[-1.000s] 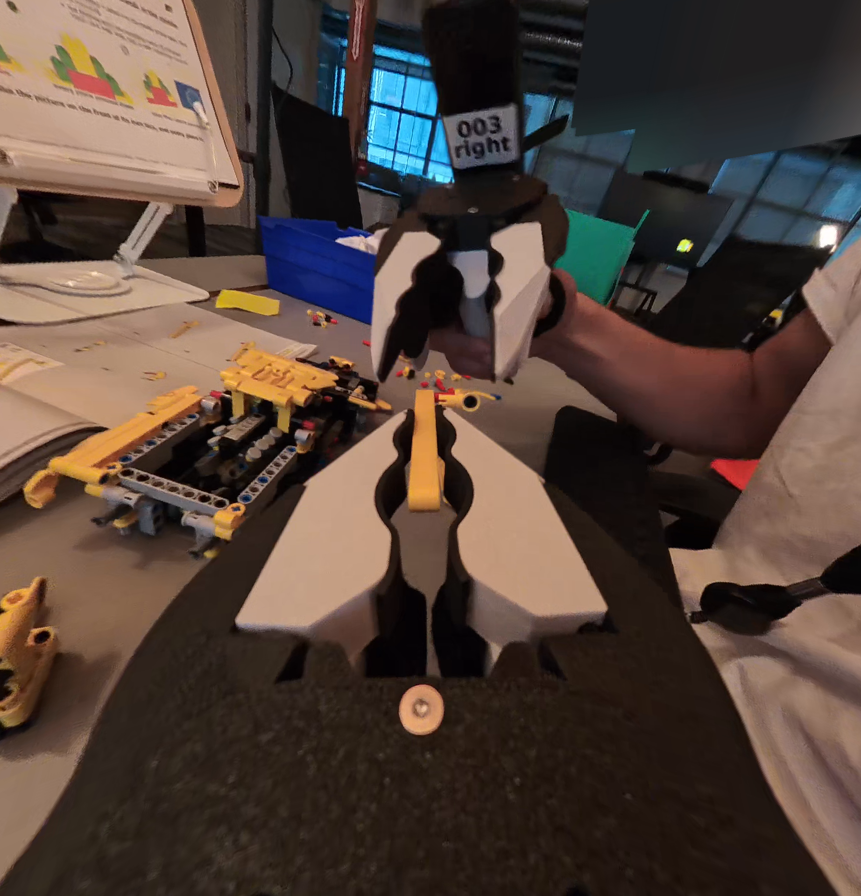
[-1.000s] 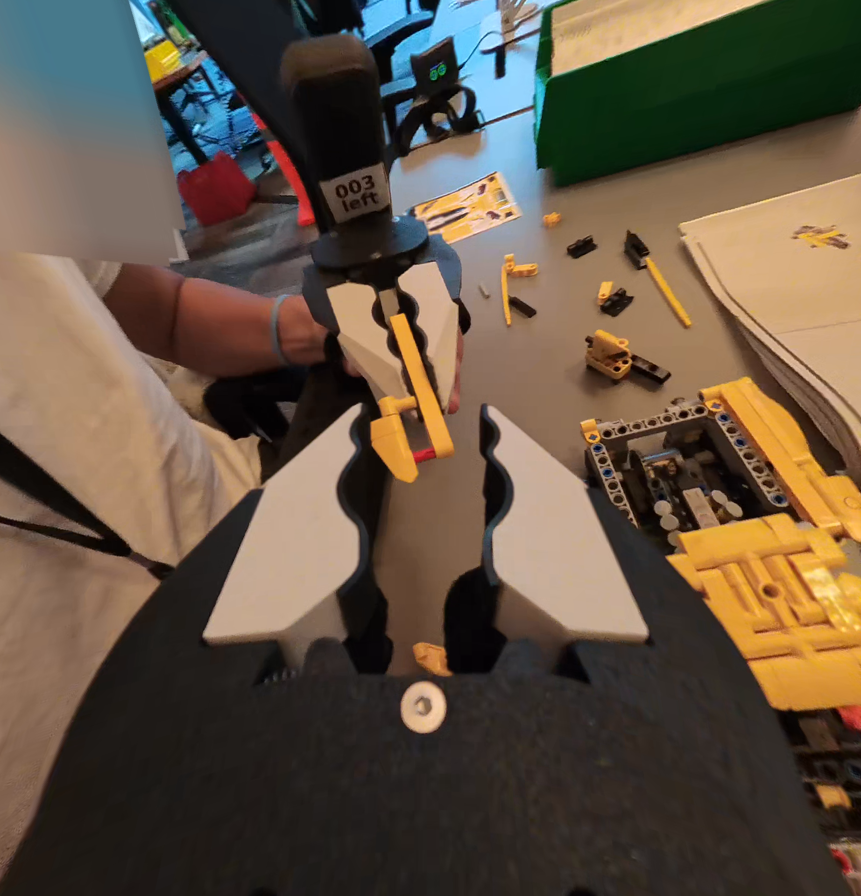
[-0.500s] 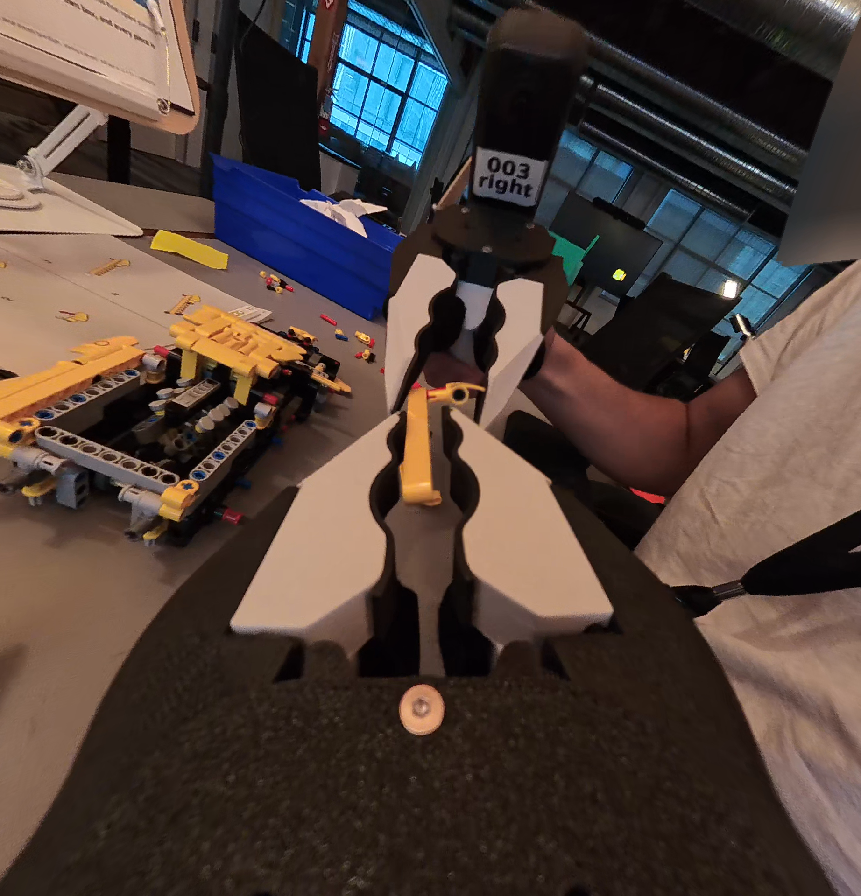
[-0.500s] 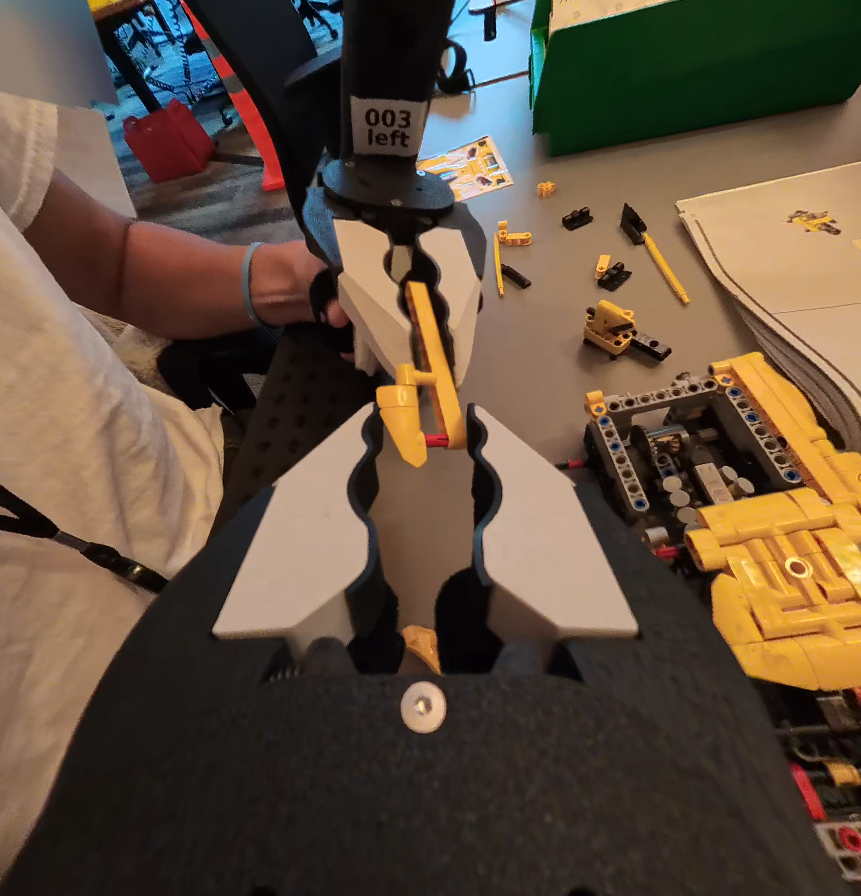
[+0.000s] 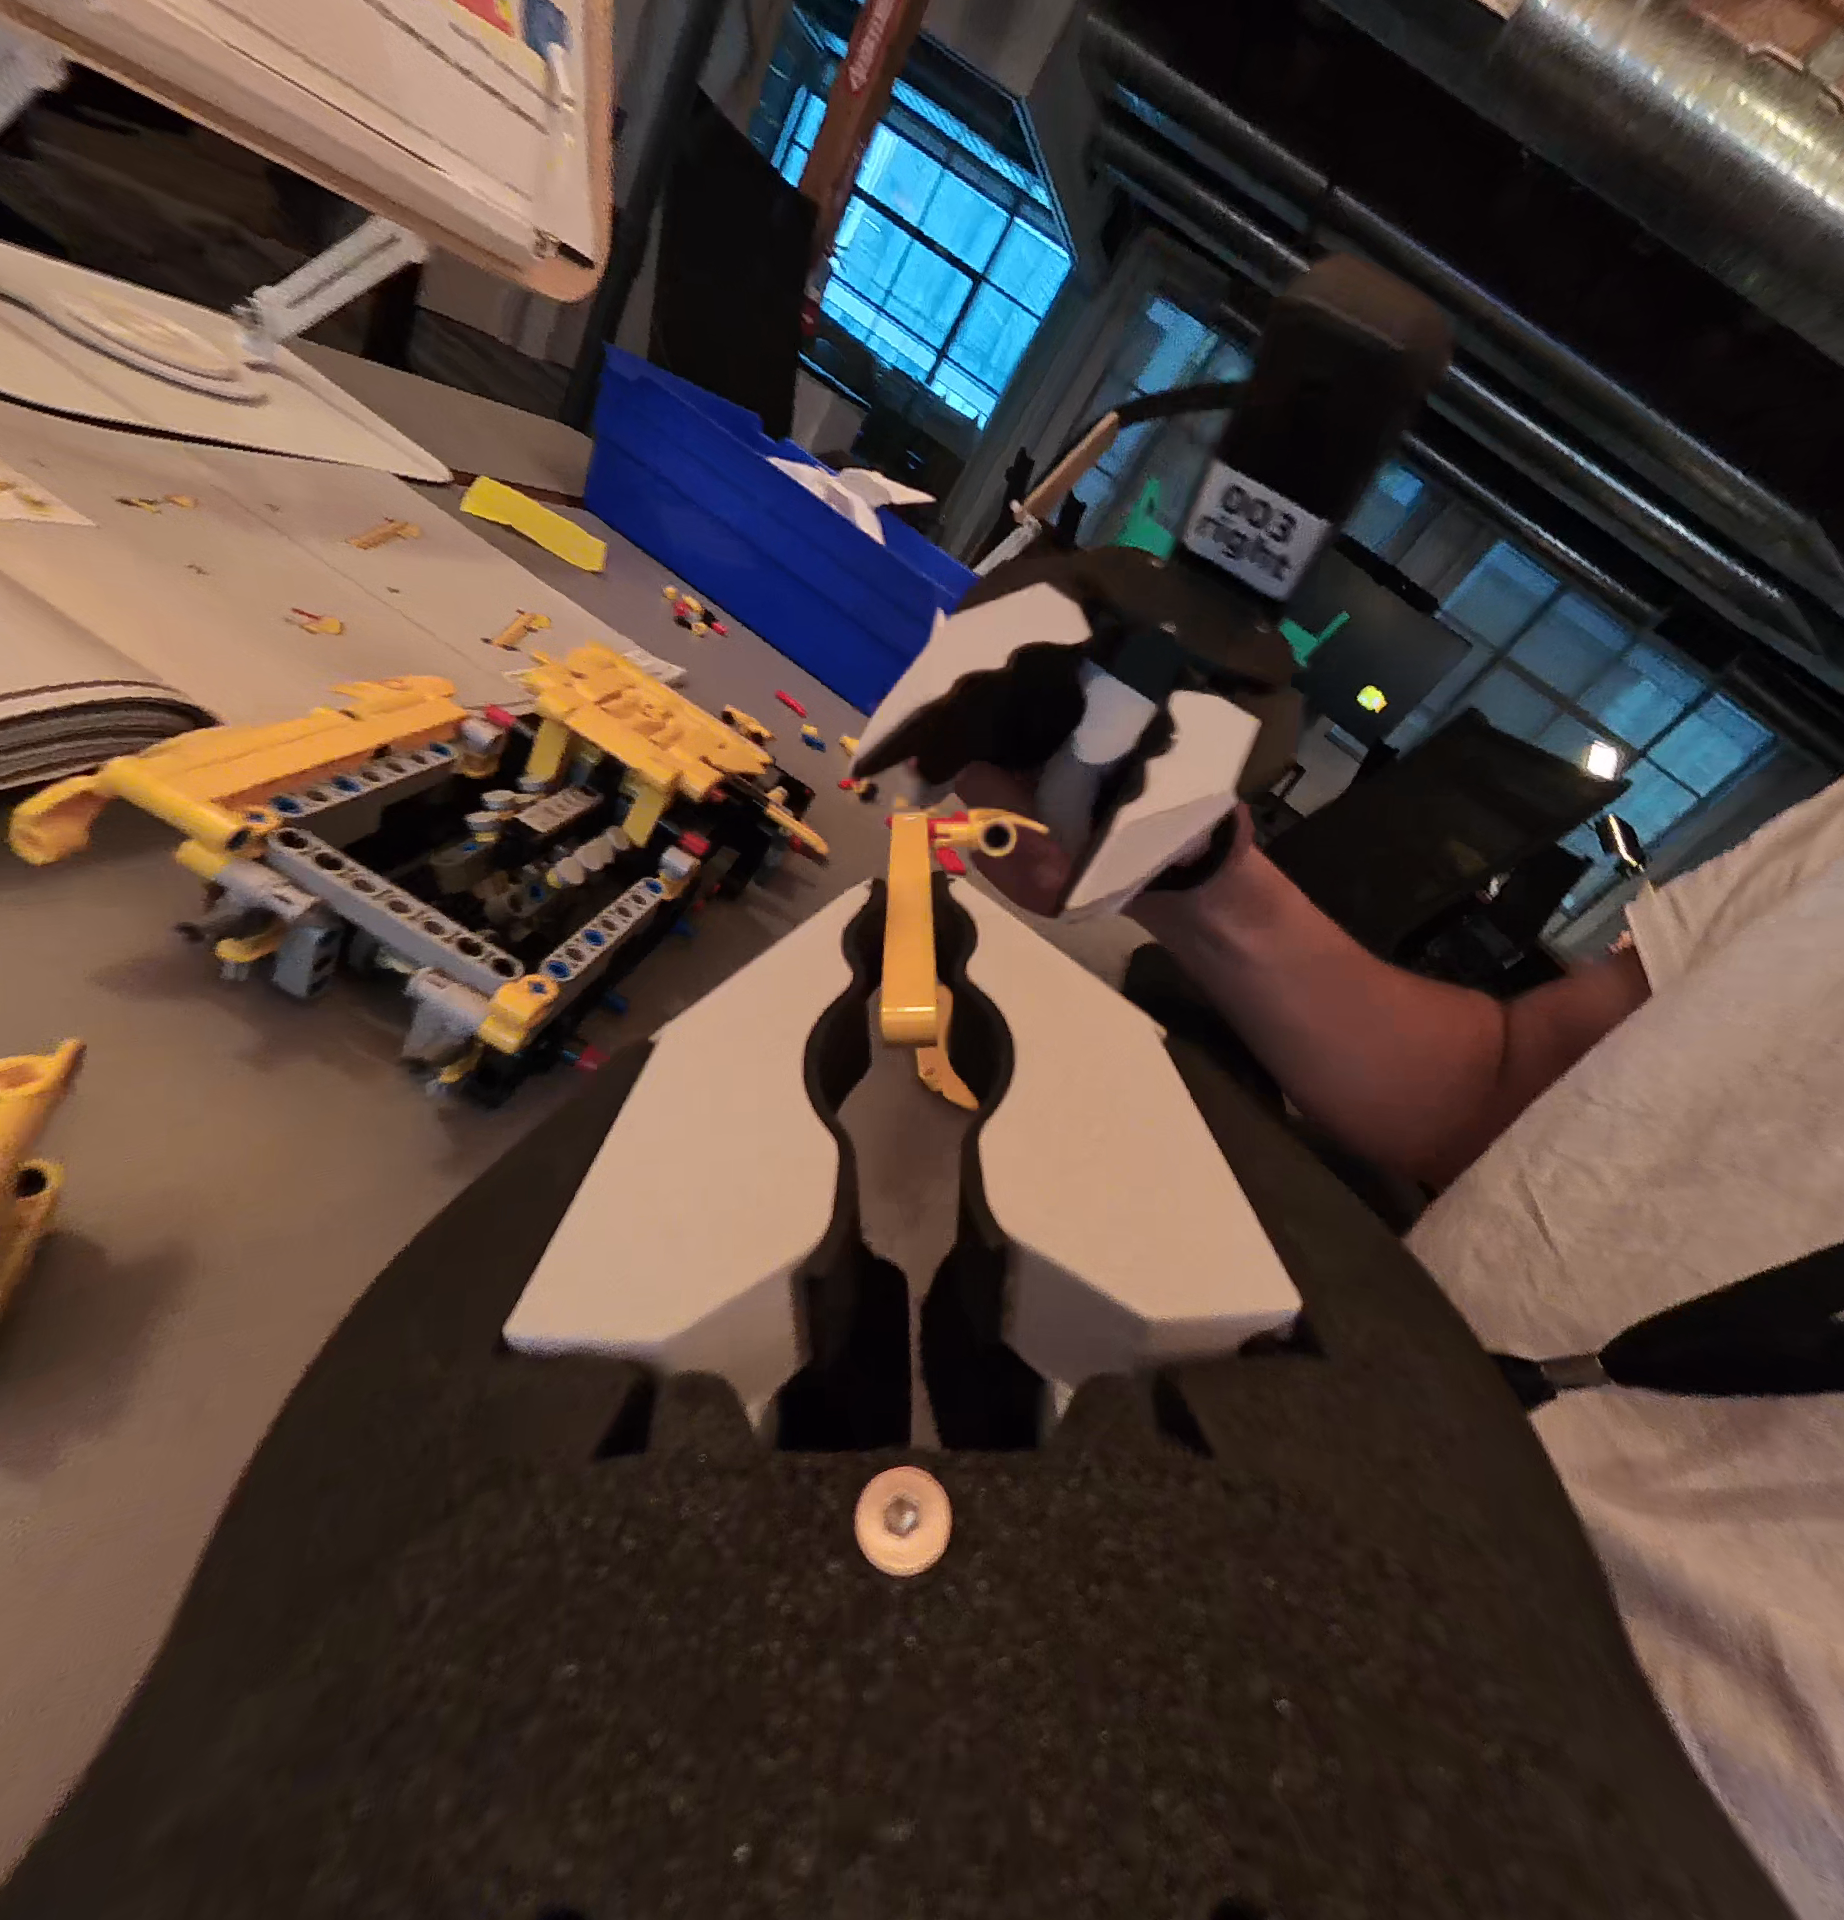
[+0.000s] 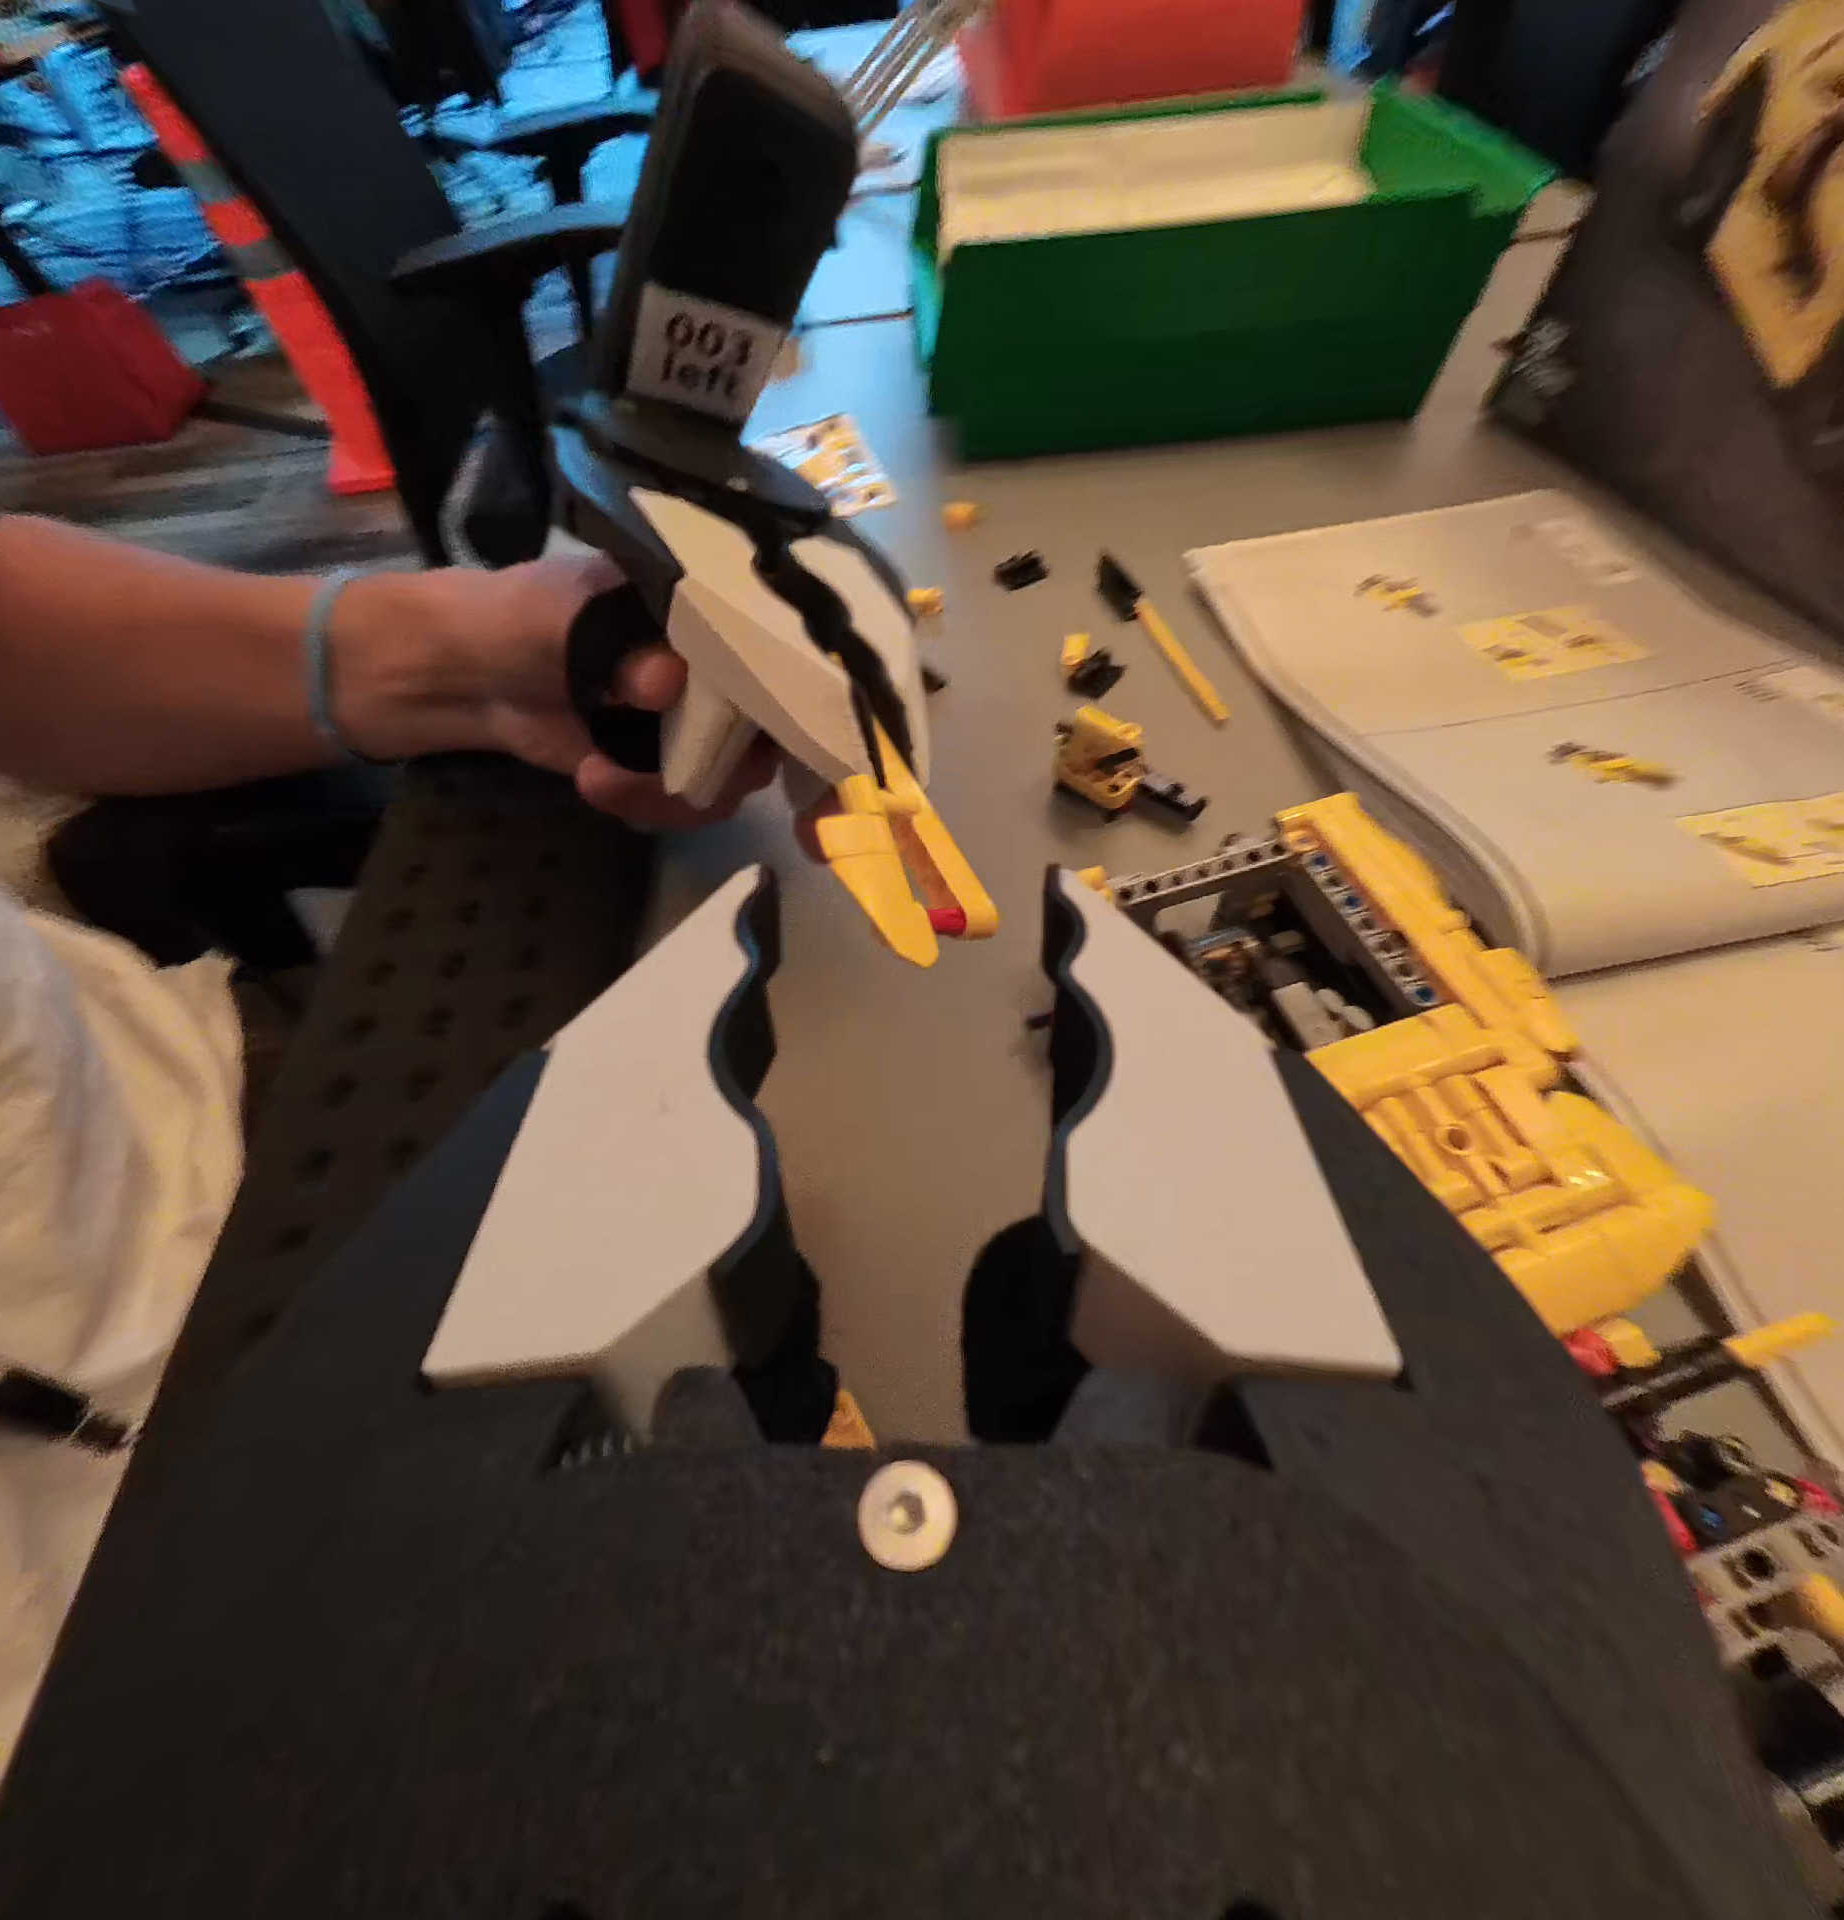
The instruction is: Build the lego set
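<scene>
My left gripper point(image 5: 910, 894) is shut on a long yellow beam assembly point(image 5: 907, 945) with a small yellow side part and a red pin at its far end. In the right wrist view the left gripper point(image 6: 866, 790) holds this assembly point(image 6: 902, 873) pointing at my right gripper point(image 6: 907, 883), which is open and empty. The assembly's tip sits just beyond the open fingertips. The right gripper point(image 5: 975, 831) also shows in the left wrist view, open, right behind the beam's tip. The partly built yellow and black vehicle point(image 5: 461, 831) lies on the table point(image 5: 222, 1195), to the right in the right wrist view point(image 6: 1417, 1070).
A blue bin point(image 5: 752, 540) stands behind the model, and a green bin point(image 6: 1209, 301) and a dark box point(image 6: 1728, 312) at the far side. An open instruction booklet point(image 6: 1572, 727) and loose small parts point(image 6: 1105, 758) lie near. A yellow sub-assembly point(image 5: 4, 1174) is at the left. The tips of both grippers are at nearly the same place.
Both grippers have tilted. The right gripper's jaws have spread wider and now stand just short of the beam's tip. The left gripper still holds the yellow beam.
</scene>
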